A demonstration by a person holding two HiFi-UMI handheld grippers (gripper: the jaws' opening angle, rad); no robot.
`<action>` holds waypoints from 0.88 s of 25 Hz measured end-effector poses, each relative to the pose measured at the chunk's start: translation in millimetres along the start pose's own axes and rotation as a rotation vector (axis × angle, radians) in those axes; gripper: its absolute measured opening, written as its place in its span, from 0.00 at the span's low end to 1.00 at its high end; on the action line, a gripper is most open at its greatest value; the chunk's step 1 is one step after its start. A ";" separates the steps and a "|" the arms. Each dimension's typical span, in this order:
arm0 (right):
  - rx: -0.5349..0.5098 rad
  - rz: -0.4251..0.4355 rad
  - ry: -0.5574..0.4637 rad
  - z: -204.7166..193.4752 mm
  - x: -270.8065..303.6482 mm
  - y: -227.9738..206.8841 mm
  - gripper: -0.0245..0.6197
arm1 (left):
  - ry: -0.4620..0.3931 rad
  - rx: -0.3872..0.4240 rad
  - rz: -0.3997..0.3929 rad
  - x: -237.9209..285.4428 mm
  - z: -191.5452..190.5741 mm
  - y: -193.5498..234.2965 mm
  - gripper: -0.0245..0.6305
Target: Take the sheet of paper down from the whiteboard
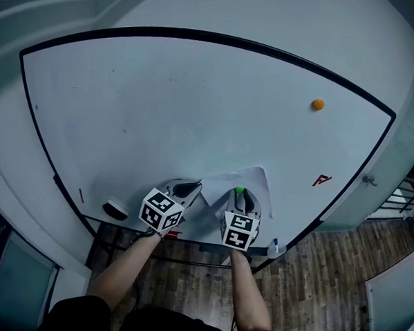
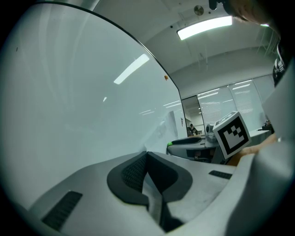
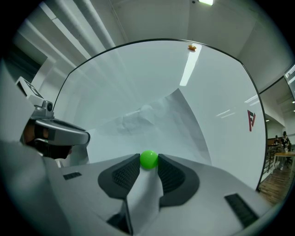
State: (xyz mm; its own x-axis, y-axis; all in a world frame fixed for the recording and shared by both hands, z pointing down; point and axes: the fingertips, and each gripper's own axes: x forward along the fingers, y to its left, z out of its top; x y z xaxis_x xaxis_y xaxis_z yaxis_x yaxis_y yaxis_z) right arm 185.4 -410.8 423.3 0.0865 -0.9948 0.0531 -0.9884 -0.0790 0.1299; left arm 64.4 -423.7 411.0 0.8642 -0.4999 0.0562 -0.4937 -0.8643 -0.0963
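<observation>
1. Right gripper (image 3: pixel 149 162) clamps the green magnet (image 3: pixel 148 158) pinning the sheet of paper (image 1: pixel 253 178) low on the whiteboard (image 1: pixel 189 93).
2. Left gripper (image 2: pixel 146 155), jaws together, pinches the sheet's left edge.
3. Red mark (image 1: pixel 321 180): unreadable.

Left gripper (image 2: pixel 146 155) closed on sheet of paper (image 2: pixel 160 129), whiteboard (image 2: pixel 69 92) behind, right gripper (image 2: pixel 175 146) beyond by green magnet (image 2: pixel 169 144)

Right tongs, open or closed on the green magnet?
Closed on it: the right gripper view shows the green magnet between the right tongs' tips, both pads touching it, against the sheet of paper.
</observation>
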 end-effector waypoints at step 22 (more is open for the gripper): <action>-0.054 0.018 0.014 -2.1 -1.9 0.0 0.25 | 0.047 -0.073 0.096 1.2 -6.2 0.1 0.07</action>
State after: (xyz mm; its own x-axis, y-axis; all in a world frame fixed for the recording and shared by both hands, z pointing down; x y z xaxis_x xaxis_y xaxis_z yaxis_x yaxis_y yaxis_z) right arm 185.5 -408.8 425.3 0.0709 -0.9950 0.0701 -0.9816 -0.0571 0.1820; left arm 64.8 -424.7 417.2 0.8082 -0.5809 0.0967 -0.5810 -0.8134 -0.0307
